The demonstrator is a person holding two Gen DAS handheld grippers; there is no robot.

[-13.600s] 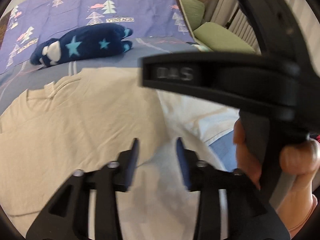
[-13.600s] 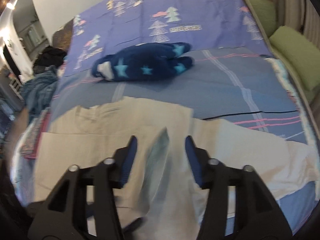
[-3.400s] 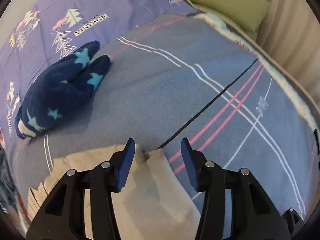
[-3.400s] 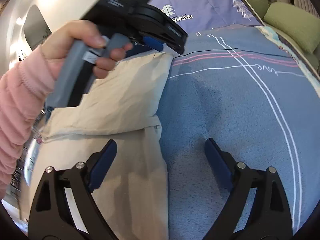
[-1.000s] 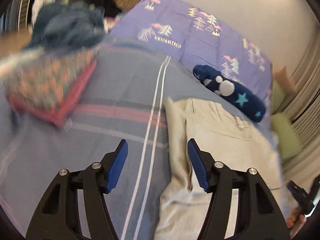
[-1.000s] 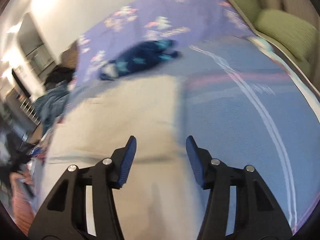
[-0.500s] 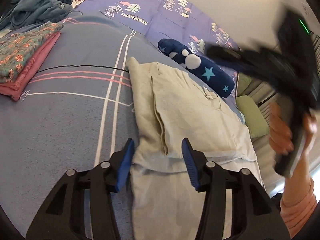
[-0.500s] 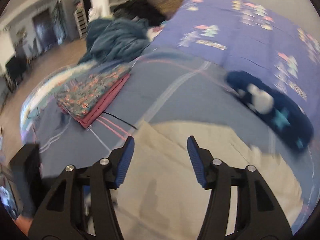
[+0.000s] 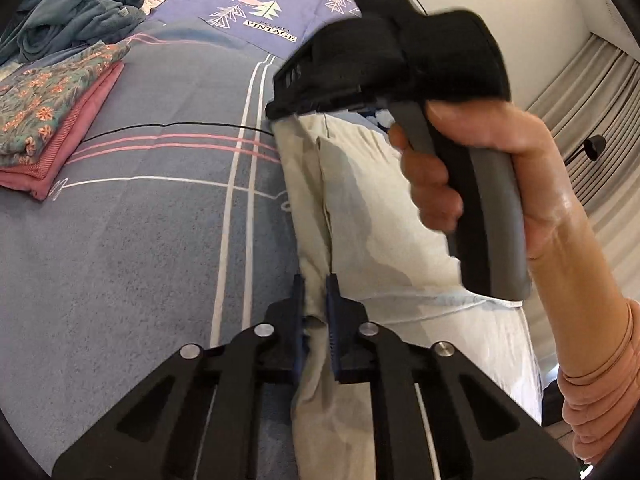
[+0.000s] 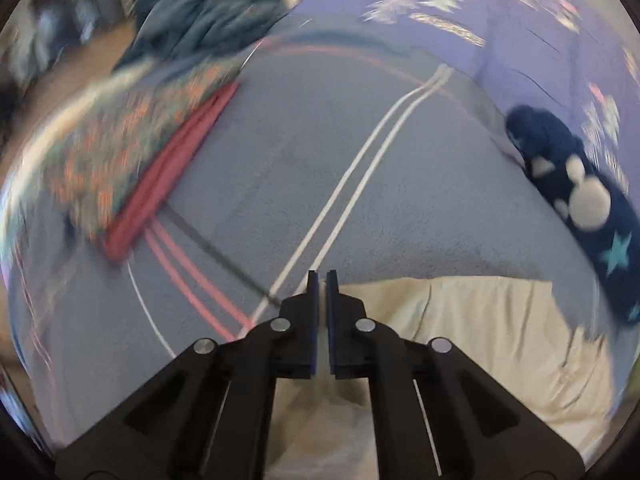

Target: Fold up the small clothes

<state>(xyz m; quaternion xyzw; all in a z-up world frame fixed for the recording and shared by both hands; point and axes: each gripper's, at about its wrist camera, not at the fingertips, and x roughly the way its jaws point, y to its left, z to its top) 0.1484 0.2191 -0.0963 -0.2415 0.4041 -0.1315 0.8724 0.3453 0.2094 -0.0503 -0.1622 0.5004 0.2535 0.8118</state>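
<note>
The cream shirt (image 9: 384, 216) lies partly folded on the bed (image 9: 160, 220), its long axis running away from the left gripper (image 9: 315, 292) toward the pillows, with its left long edge lying along the bed's pair of white stripes. The left gripper has its jaws drawn narrow on that left edge at the near end, cloth bunched between the blue pads. The right gripper (image 10: 319, 280) is at the far end of the same edge; in its own blurred view the jaws stand almost together at the corner of the cream cloth, but whether any fabric is pinched between them cannot be told. In the left view the right hand (image 9: 480, 172) wraps the grey handle above the garment. So both grippers sit on one long side, the left nearer the hem and the right nearer the collar end, and the likely next move is to carry that side across the width, toward the right. The bed is covered in a blue-grey blanket with pink and white lines. A folded floral and pink stack (image 9: 48, 120) rests well to the left, a dark blue star-patterned plush (image 10: 580, 200) lies beyond the shirt, and a heap of teal clothing (image 9: 72, 24) is farther back.
</note>
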